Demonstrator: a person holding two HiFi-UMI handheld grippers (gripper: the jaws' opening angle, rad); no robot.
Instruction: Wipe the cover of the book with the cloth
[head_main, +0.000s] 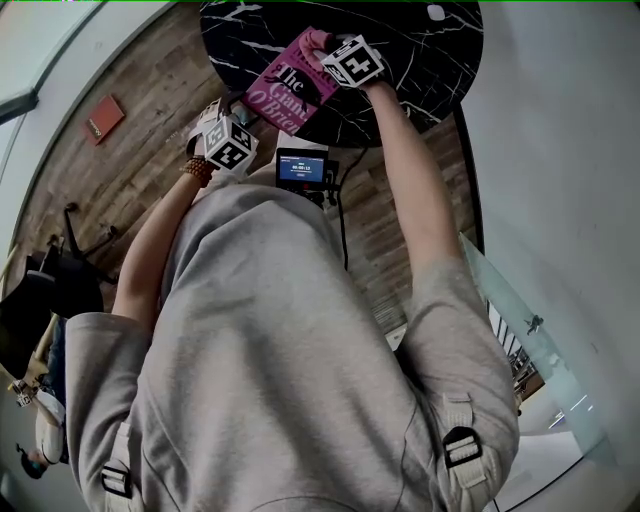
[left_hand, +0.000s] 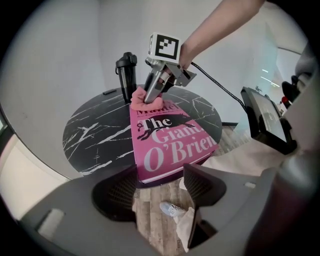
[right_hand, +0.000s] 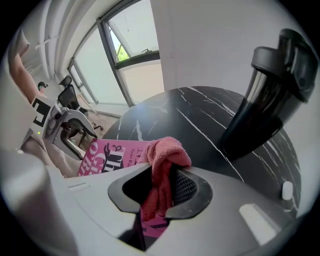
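Observation:
A pink book (head_main: 291, 96) lies on the round black marble table (head_main: 420, 60), its near end at the table's edge. My right gripper (head_main: 330, 52) is shut on a pink cloth (head_main: 316, 40) and presses it onto the far end of the cover. In the right gripper view the cloth (right_hand: 162, 167) bunches between the jaws of that gripper (right_hand: 157, 192), over the book (right_hand: 107, 157). In the left gripper view my left gripper (left_hand: 160, 185) stands open just short of the book (left_hand: 170, 142), with nothing between its jaws. The cloth (left_hand: 142, 97) sits under the right gripper (left_hand: 150, 100).
A tall black flask (left_hand: 126, 70) stands at the table's far side, close to the right gripper (right_hand: 270, 95). A small white object (head_main: 435, 12) lies on the table. A small screen (head_main: 302, 168) sits at my chest. Wooden floor and a shoe (left_hand: 172, 209) lie below.

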